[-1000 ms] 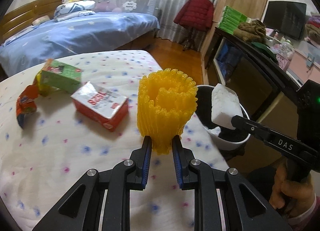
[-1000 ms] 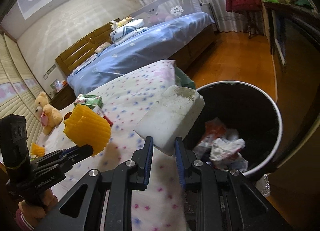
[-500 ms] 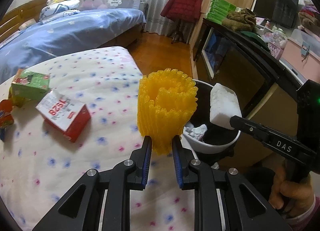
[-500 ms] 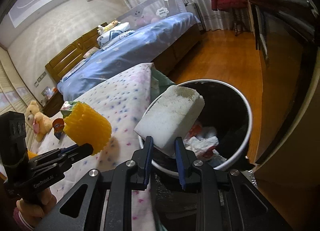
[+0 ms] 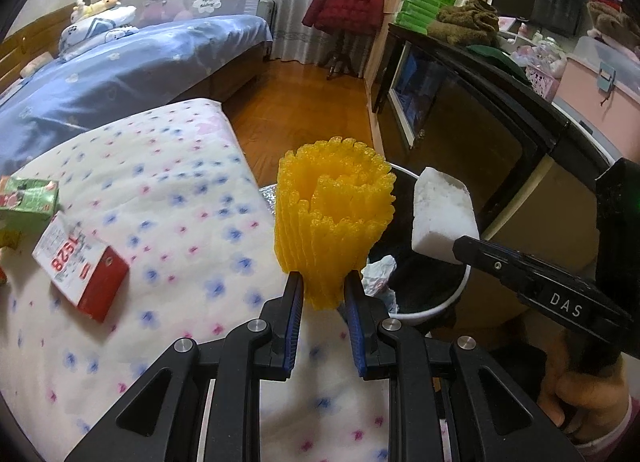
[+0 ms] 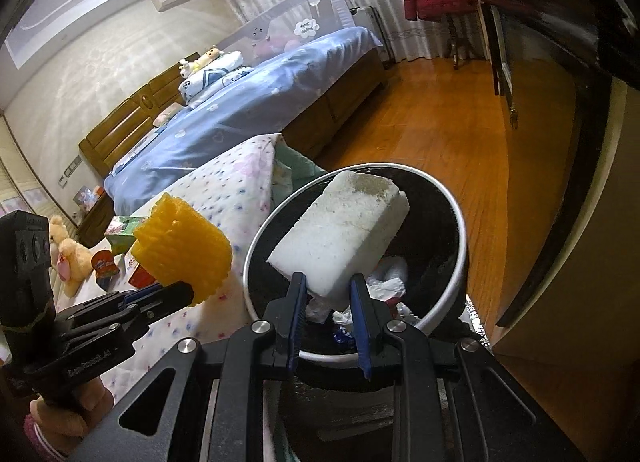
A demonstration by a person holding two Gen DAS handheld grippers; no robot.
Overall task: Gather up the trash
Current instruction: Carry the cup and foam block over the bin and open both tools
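- The left gripper (image 5: 323,294) has its jaws drawn narrow, pinching the bottom of a yellow foam net sleeve (image 5: 334,217); the sleeve is ribbed, tubular and soft-looking, and stands upright over the near edge of the bed.
- The right gripper (image 6: 331,294) is likewise nearly closed, clamped on one end of a white foam block (image 6: 340,238), a grainy rectangular slab with a dirty far end, tilted up over the bin.
- The bin (image 6: 460,262) is round, black inside with a pale rim, on the wooden floor just right of the bed; crumpled white paper (image 6: 390,282) and bits of wrapper lie in it.
- On the flowered bedspread (image 5: 160,201), left, lie a red-and-white carton (image 5: 80,270) and a green box (image 5: 30,197).
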